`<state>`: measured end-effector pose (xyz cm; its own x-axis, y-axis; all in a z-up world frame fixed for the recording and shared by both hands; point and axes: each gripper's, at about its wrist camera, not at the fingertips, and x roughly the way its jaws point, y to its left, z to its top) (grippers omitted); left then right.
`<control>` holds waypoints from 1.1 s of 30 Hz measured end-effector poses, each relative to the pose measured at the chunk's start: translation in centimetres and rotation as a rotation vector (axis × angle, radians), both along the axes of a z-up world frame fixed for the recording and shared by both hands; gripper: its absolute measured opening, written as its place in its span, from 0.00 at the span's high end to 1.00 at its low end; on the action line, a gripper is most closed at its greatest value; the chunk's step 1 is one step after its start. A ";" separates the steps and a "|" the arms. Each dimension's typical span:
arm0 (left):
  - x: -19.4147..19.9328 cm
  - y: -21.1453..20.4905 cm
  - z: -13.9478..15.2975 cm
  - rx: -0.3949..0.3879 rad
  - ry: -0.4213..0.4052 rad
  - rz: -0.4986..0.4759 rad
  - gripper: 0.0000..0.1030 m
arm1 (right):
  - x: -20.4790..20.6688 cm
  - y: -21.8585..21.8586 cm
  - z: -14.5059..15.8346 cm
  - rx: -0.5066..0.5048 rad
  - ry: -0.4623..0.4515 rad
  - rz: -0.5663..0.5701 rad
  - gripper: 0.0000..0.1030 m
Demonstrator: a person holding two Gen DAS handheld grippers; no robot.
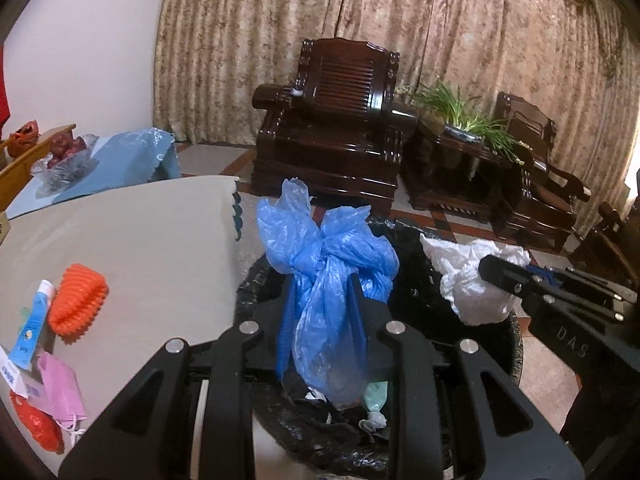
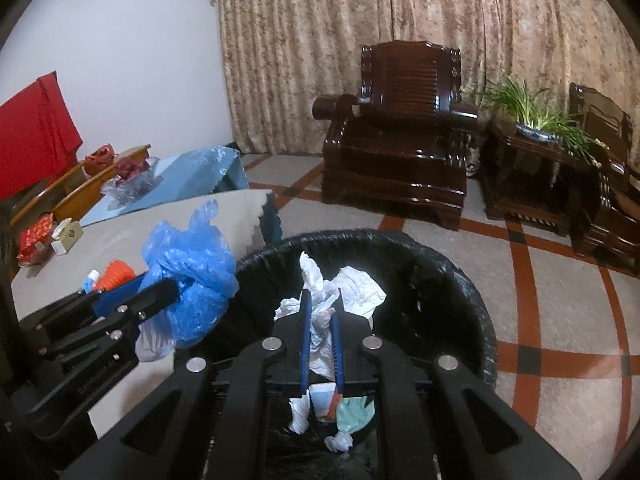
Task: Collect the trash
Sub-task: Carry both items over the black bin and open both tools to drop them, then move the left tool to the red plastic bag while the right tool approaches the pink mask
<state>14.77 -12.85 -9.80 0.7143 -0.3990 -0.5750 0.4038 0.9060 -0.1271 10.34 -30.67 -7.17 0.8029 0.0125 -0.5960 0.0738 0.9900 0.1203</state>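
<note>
My left gripper (image 1: pixel 322 284) is shut on a crumpled blue plastic bag (image 1: pixel 328 256), which hangs over the bin (image 1: pixel 516 344), a round one lined with a black bag. The right wrist view shows that blue bag (image 2: pixel 192 276) at the left, over the bin's left rim (image 2: pixel 472 288). My right gripper (image 2: pixel 320 296) is shut on a crumpled white plastic bag (image 2: pixel 352 288) above the bin's opening; the left wrist view has this white bag (image 1: pixel 468 276) at the right. White and pale green scraps (image 2: pixel 352 412) lie in the bin's bottom.
A round table with a beige cloth (image 1: pixel 140 232) stands left of the bin, holding an orange ridged object (image 1: pixel 78 300), a tube (image 1: pixel 34 316), a pink packet (image 1: pixel 60 388) and a small box (image 2: pixel 66 236). Dark wooden armchairs (image 2: pixel 400 136) and a potted plant (image 2: pixel 532 120) stand behind on the tiled floor.
</note>
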 end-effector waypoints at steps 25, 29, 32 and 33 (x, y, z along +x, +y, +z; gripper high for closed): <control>-1.0 7.5 1.7 -0.016 -0.044 0.130 0.14 | -1.8 1.2 1.4 -0.022 -0.060 -0.048 0.06; -1.7 11.3 2.3 -0.001 -0.056 0.223 0.13 | -1.4 3.3 1.7 0.000 -0.075 -0.007 0.06; -2.5 13.7 2.6 0.023 -0.066 0.284 0.13 | -1.1 5.4 1.7 0.014 -0.083 0.038 0.06; -2.8 14.4 2.7 0.030 -0.067 0.302 0.13 | -1.0 6.0 1.7 0.019 -0.085 0.054 0.06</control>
<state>11.99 1.57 -7.15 0.8349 -0.1465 -0.5306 0.1225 0.9892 -0.0803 9.36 -24.62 -5.47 0.8482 0.0674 -0.5254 0.0095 0.9898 0.1424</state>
